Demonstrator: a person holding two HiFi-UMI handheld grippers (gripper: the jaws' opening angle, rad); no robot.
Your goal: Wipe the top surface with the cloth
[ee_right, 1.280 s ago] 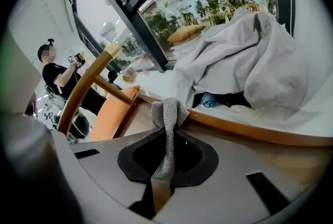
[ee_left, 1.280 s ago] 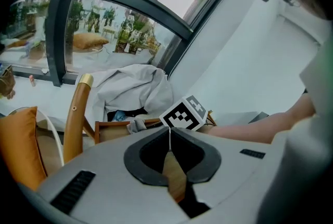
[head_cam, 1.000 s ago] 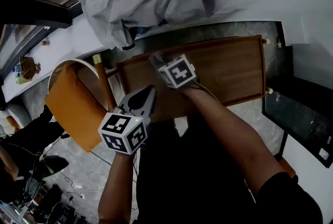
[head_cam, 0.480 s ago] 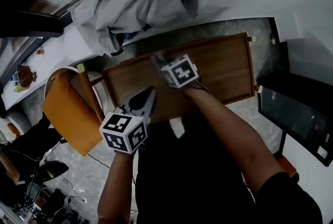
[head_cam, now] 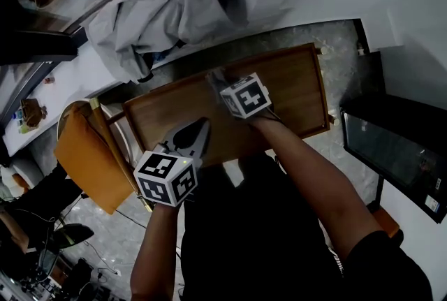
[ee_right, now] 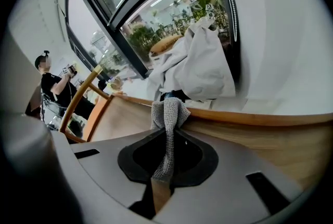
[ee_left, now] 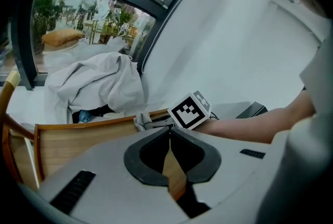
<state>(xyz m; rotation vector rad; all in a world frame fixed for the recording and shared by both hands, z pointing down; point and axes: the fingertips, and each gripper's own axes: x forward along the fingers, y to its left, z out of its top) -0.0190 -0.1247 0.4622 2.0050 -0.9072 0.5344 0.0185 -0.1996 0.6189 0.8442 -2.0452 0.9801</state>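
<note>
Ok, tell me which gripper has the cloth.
The right gripper: its jaws are shut on the grey knitted cloth over the wooden top. The left gripper is shut on nothing.

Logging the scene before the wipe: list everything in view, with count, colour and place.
table top: one, brown wood, centre, below both grippers
cloth: one, grey knit, between the right gripper's jaws, its end bunched past them
garment heap: one, pale grey, on the ledge beyond the table
ledge: one, white, along the far side
chair: one, orange with a wooden frame, at the table's left end
screen: one, black, right of the table
bystander: one, dark clothes, beyond the chair
left gripper: one, grey, jaws together, nothing between them
right gripper: one, grey, jaws shut on the cloth
</note>
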